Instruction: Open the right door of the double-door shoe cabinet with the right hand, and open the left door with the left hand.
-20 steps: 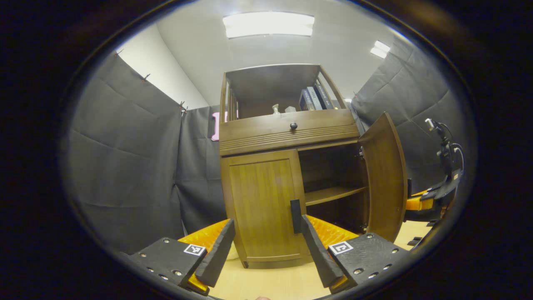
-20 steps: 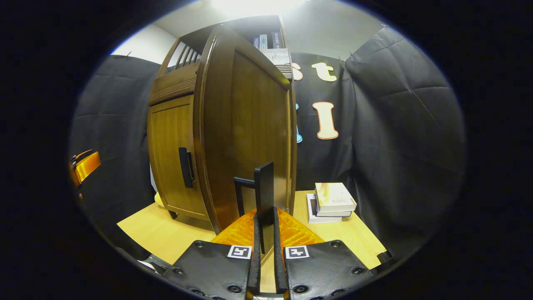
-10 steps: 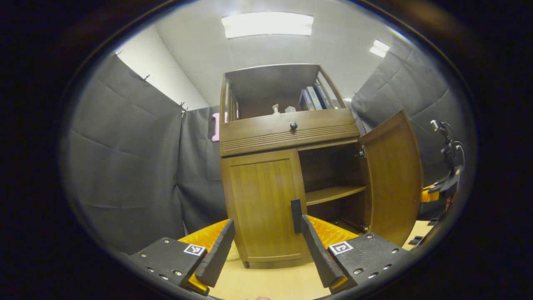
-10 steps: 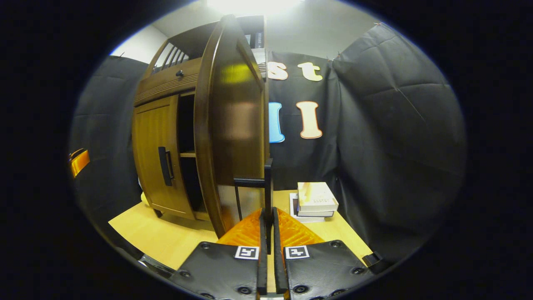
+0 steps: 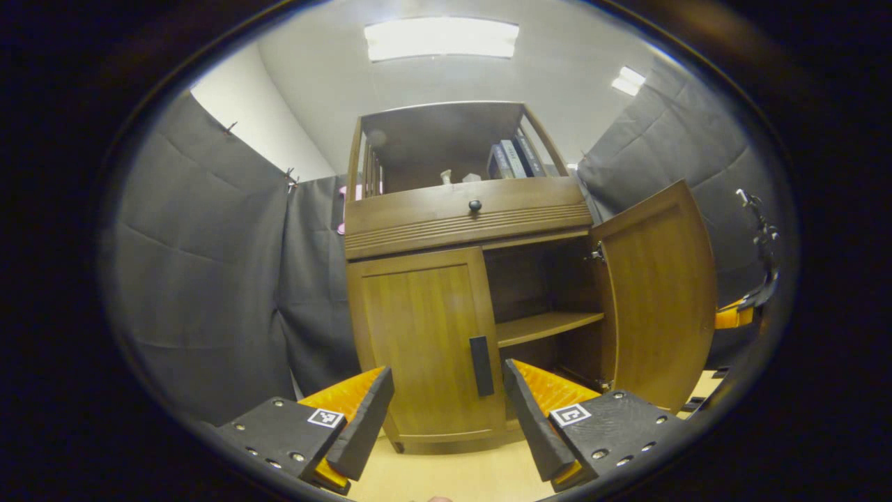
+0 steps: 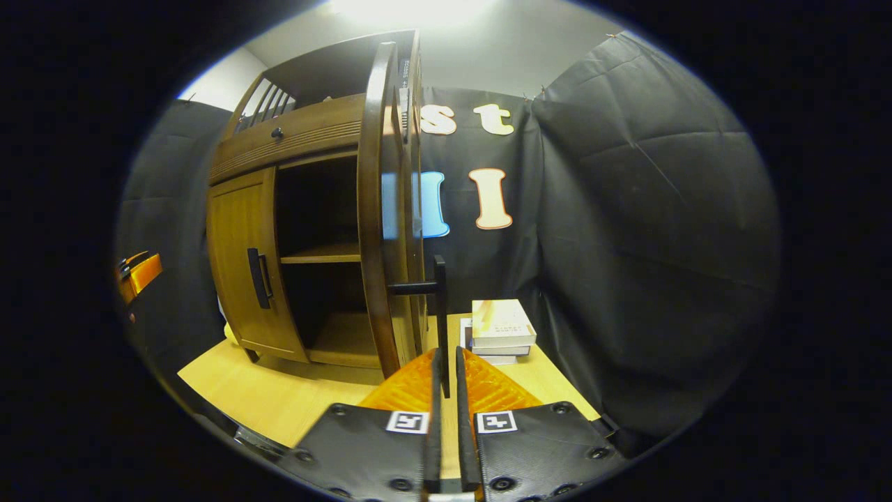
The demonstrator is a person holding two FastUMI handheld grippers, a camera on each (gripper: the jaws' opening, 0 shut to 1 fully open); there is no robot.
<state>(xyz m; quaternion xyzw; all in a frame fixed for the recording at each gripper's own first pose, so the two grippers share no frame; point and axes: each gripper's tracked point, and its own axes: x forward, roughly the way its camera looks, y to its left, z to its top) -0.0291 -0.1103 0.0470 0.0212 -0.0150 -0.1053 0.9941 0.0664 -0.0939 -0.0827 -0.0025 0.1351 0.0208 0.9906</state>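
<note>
The wooden shoe cabinet (image 5: pixel 460 216) stands ahead in the left gripper view. Its left door (image 5: pixel 418 335) is closed, with a black handle (image 5: pixel 481 366) on its right edge. My left gripper (image 5: pixel 446 418) is open and short of that handle, touching nothing. The right door (image 5: pixel 662 293) is swung wide, baring a shelf (image 5: pixel 547 326). In the right gripper view this right door (image 6: pixel 380 230) appears edge-on. My right gripper (image 6: pixel 446 390) is shut on its black handle (image 6: pixel 439 307). The left door (image 6: pixel 240 272) is off to the left there.
The cabinet stands on a light wooden table (image 6: pixel 279 397). A stack of books (image 6: pixel 500 329) lies on the table right of the open door. Black cloth walls close in all sides. Books and small bottles fill the cabinet's top shelf (image 5: pixel 488 164).
The right door has swung farther open with my right gripper holding its handle. My left gripper has shifted slightly, so the left door's handle now sits more between its fingers.
</note>
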